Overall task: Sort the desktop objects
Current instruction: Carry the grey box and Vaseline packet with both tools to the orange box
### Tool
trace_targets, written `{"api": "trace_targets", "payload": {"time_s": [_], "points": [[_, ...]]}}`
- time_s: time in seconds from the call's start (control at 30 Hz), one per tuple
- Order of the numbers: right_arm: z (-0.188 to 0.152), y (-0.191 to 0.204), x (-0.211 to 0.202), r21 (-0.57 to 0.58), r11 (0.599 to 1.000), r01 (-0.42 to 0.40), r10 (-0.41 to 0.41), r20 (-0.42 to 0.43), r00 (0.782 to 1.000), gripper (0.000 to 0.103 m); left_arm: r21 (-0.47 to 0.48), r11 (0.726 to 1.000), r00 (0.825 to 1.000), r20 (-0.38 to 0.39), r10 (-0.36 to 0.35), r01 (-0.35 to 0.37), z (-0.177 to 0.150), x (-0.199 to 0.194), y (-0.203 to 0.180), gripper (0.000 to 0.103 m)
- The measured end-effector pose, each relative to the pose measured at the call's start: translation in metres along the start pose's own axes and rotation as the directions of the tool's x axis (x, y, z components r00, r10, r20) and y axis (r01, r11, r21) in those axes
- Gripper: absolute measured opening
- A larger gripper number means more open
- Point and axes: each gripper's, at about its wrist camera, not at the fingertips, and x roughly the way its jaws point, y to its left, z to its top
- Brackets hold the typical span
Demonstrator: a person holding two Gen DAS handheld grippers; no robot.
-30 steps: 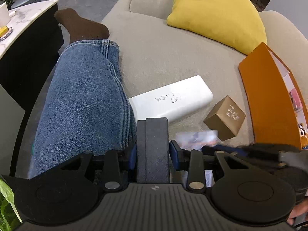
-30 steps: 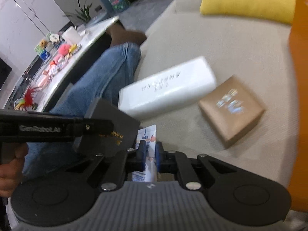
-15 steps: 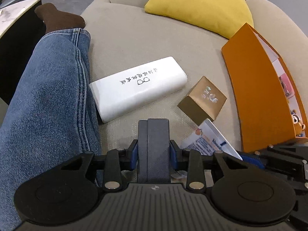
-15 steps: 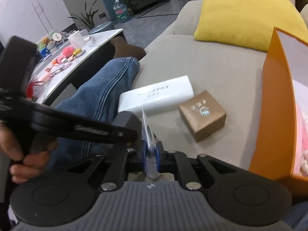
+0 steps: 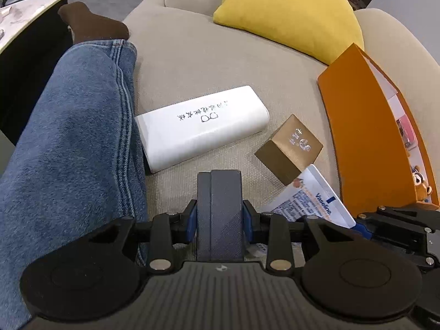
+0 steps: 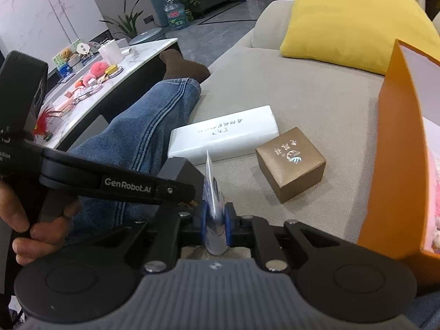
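My left gripper (image 5: 220,217) is shut on a dark grey case (image 5: 220,206), which stands upright between the blue pads. My right gripper (image 6: 216,220) is shut on a white Vaseline tube (image 6: 213,200), seen edge-on; the same tube (image 5: 310,200) shows at the lower right of the left wrist view. Beyond both, on the beige sofa seat (image 5: 220,60), lie a long white box (image 5: 203,126) and a small brown box (image 5: 288,148). An open orange box (image 5: 365,137) stands to the right, with small items inside.
A person's leg in blue jeans (image 5: 77,143) lies along the left of the seat, touching the white box. A yellow cushion (image 5: 288,11) leans at the back. A marble table (image 6: 90,82) crowded with small objects stands at the left. A hand (image 6: 41,231) holds the left gripper.
The right gripper has risen and rolled, so the tube now stands edge-on and sits further right in the left wrist view. The left gripper has shifted a little away from the leg, still holding the case.
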Motion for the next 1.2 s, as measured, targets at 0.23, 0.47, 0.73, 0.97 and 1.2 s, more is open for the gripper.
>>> {"api": "trace_targets", "payload": {"time_s": [0.23,0.47,0.73,0.97,1.2], "points": [[0.006,-0.004,-0.053,0.015,1.000,-0.007,0.006,0.113,0.994,0.011,0.049,0.998,0.995,0.093,-0.046,0.042,0.008,-0.047,-0.025,0.037],[0.020,-0.026,-0.136,0.060,0.998,0.000,-0.019,0.312,0.950,0.011,0.164,0.977,0.967,0.192,-0.166,0.135,0.039,-0.094,-0.084,0.037],[0.030,-0.079,-0.184,0.134,0.979,0.153,-0.197,0.430,0.881,0.011,0.283,0.943,0.952,0.194,-0.236,0.176,0.080,-0.079,-0.174,0.037],[0.035,-0.162,-0.167,0.298,0.933,0.199,-0.310,0.391,0.867,0.011,0.343,0.920,0.966,0.103,-0.235,0.188,0.106,-0.017,-0.246,0.037],[0.030,-0.222,-0.139,0.387,0.898,0.209,-0.345,0.325,0.881,0.011,0.345,0.923,0.984,-0.002,-0.180,0.170,0.119,0.052,-0.276,0.037]]}}
